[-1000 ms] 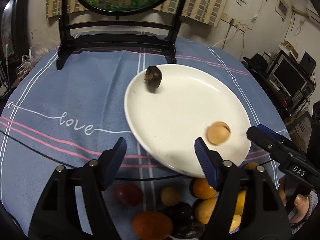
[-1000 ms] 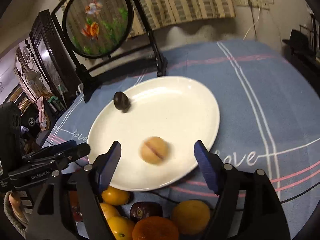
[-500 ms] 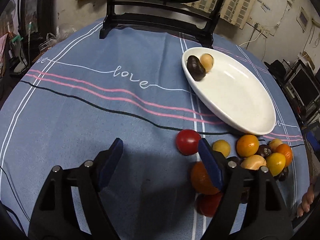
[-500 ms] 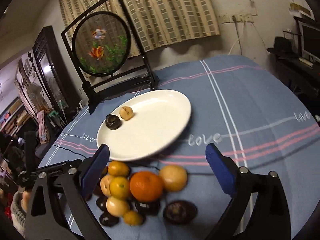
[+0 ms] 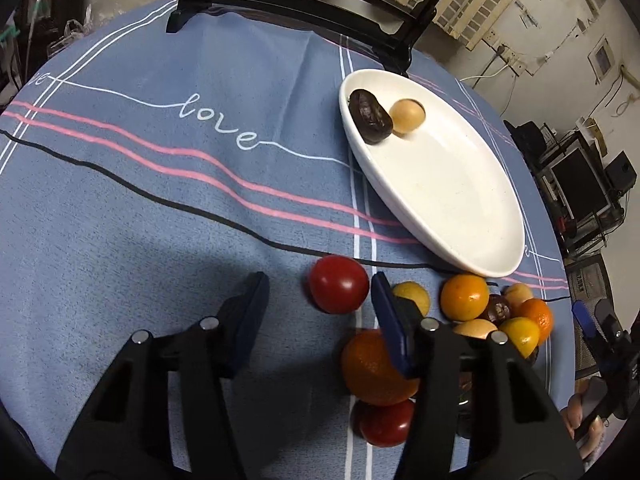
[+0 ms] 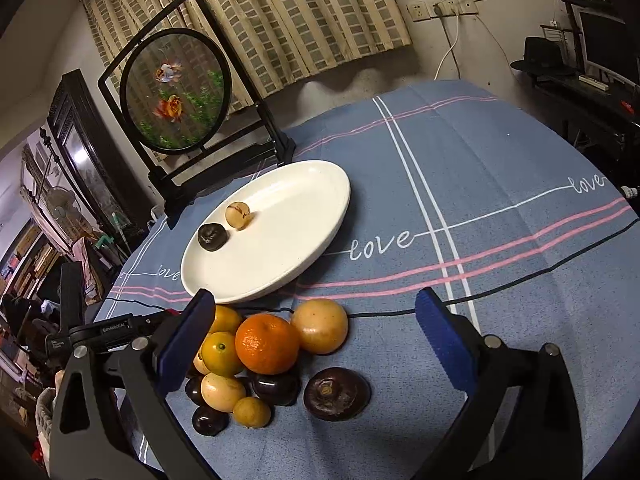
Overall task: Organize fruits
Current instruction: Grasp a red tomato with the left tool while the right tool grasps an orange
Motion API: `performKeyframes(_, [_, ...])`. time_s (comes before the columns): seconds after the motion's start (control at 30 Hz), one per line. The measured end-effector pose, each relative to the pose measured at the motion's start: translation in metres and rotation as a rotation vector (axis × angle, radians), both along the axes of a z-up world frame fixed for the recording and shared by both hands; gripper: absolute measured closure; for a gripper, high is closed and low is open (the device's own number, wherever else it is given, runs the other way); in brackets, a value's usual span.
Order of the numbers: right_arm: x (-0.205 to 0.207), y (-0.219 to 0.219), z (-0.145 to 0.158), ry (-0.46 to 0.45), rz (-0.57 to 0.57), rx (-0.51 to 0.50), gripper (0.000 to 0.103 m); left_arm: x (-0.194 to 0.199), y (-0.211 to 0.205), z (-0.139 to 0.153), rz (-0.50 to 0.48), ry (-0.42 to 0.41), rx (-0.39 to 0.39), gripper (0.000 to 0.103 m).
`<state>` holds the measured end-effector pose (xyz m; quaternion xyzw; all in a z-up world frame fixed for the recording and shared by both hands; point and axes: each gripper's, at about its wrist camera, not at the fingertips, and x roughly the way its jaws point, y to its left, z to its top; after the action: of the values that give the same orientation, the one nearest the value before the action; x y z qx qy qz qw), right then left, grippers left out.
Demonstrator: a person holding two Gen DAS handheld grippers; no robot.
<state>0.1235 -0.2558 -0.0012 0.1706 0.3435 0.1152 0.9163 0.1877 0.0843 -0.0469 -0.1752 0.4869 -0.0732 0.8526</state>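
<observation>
Left gripper (image 5: 318,308): my jaws stand wide and hold nothing; they hover low over the surface, near the left end of the fruit pile.
Right gripper (image 6: 316,338): my jaws are wide too, empty, framing the pile from the near side.
Plate (image 6: 320,184): white, oval, on the blue cloth (image 6: 500,160), just beyond the pile.
On the plate: a dark fruit (image 6: 212,236) and a tan round fruit (image 6: 238,214), touching, at the plate's far-left end.
Red fruit (image 5: 338,284): I see it between my left jaws, nearer the right one, resting on the cloth.
Fruit pile: a large orange (image 6: 267,343) in the middle, a pale yellow-orange fruit (image 6: 320,325) touching its right side, small yellow and dark fruits clustered nearer me.
Dark flat fruit (image 6: 336,393): apart at the pile's near-right edge.
Framed goldfish screen (image 6: 176,88): upright at the surface's far-left side.
</observation>
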Motion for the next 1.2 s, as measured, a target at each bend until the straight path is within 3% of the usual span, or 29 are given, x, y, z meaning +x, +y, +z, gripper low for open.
performKeyframes(0.17, [0.001, 0.0, -0.002, 0.013, -0.003, -0.006, 0.003, 0.005, -0.001, 0.0, -0.006, 0.012, -0.038, 0.05])
performKeyframes(0.2, [0.002, 0.0, -0.002, 0.017, -0.005, -0.008, 0.003, 0.006, -0.003, 0.0, -0.011, 0.016, -0.05, 0.054])
performKeyframes(0.23, [0.002, -0.001, -0.003, 0.022, -0.007, -0.01, 0.003, 0.007, -0.004, -0.001, -0.024, 0.023, -0.063, 0.066])
performKeyframes(0.33, [0.005, -0.001, -0.005, 0.035, -0.014, -0.016, 0.003, 0.008, -0.013, -0.002, -0.054, 0.034, -0.052, 0.072])
performKeyframes(0.53, [0.006, -0.001, -0.007, 0.042, -0.009, -0.016, 0.003, 0.011, -0.016, -0.004, -0.047, 0.028, -0.047, 0.072])
performKeyframes(0.7, [0.007, 0.001, -0.008, 0.051, 0.016, -0.002, 0.003, 0.011, -0.023, -0.003, -0.06, 0.002, 0.002, 0.072])
performKeyframes(0.87, [0.006, 0.004, -0.01, 0.05, 0.083, 0.057, 0.003, -0.002, -0.023, 0.01, -0.058, -0.062, 0.034, 0.073])
performKeyframes(1.03, [0.012, 0.017, -0.02, 0.119, 0.224, 0.207, 0.027, -0.008, -0.021, 0.017, -0.063, -0.088, 0.023, 0.073])
performKeyframes(1.2, [0.016, 0.02, -0.03, 0.179, 0.234, 0.246, 0.035, -0.009, -0.02, 0.016, -0.068, -0.085, 0.026, 0.073])
